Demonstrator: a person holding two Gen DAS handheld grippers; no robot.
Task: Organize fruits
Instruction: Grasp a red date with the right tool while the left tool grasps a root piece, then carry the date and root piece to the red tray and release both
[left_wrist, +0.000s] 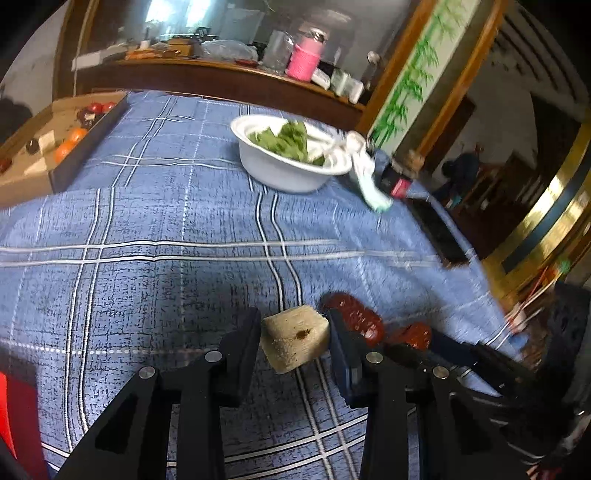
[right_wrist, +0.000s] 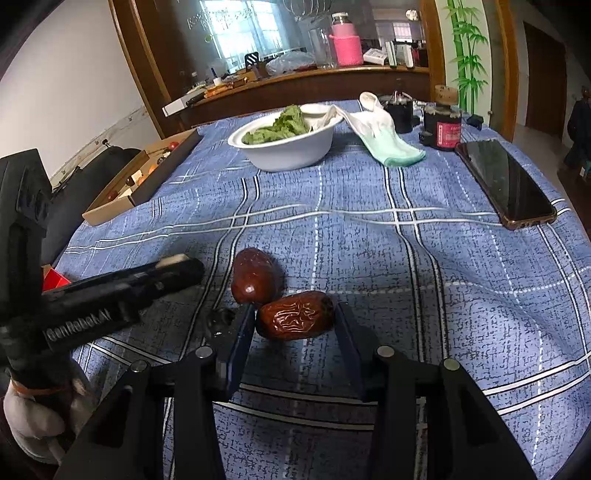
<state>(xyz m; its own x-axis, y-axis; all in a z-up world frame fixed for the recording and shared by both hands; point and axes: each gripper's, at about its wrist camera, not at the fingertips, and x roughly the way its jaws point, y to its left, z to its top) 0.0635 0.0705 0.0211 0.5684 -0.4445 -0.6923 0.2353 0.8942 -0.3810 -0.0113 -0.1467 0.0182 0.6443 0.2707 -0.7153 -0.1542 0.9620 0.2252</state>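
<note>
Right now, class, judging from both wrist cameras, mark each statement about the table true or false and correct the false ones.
1. The left gripper has a pale beige cube between its fingers. True.
2. The white bowl holds oranges. False: green leaves.
3. The right gripper closes on a wrinkled brown date. True.
4. The black phone lies inside the cardboard box. False: it lies on the blue checked cloth.
</note>
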